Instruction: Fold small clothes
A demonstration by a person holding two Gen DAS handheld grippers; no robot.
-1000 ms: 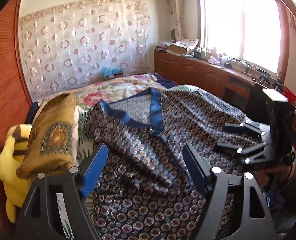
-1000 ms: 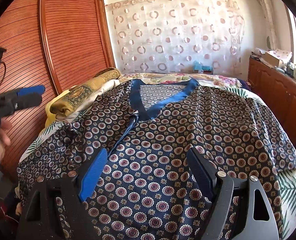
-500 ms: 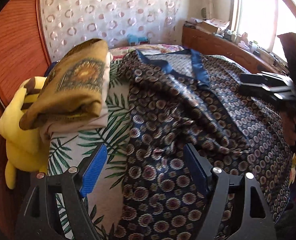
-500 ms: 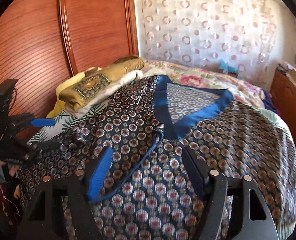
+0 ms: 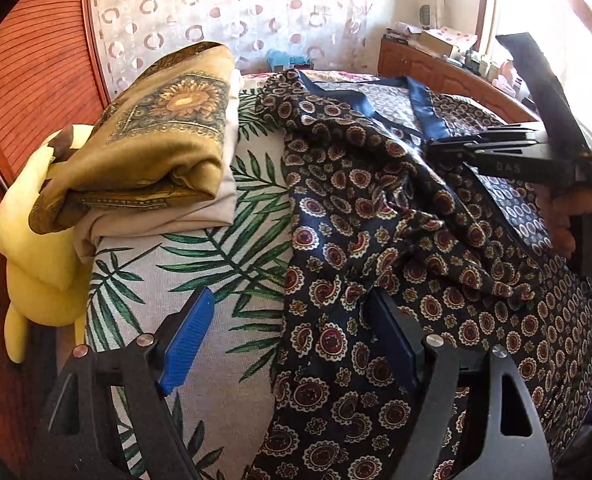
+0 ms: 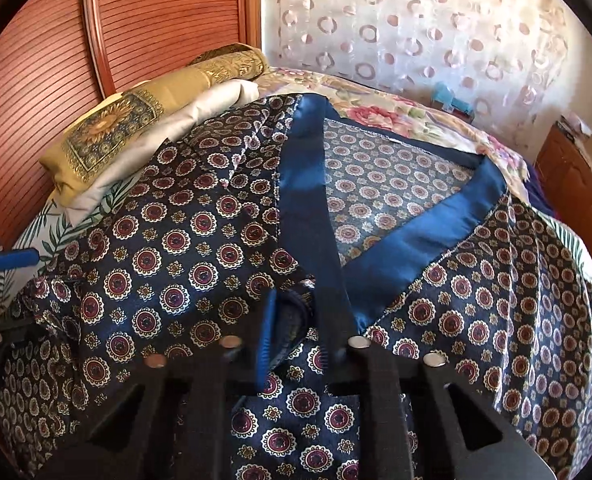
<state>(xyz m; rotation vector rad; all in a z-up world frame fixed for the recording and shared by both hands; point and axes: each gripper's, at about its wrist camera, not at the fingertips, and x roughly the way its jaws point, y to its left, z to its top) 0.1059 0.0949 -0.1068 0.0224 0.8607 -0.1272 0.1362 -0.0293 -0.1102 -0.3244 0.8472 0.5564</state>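
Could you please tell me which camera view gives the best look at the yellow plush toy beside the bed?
The left wrist view: the yellow plush toy hangs in plain sight at the bed's edge, under the folded mustard-gold printed cloth. In the right wrist view the toy is not visible; only that cloth shows.

The right gripper (image 6: 296, 332) has just been closing and pinches the patterned shirt (image 6: 183, 248) below its blue collar (image 6: 304, 200); folded clothes (image 6: 143, 136) lie at ten o'clock.
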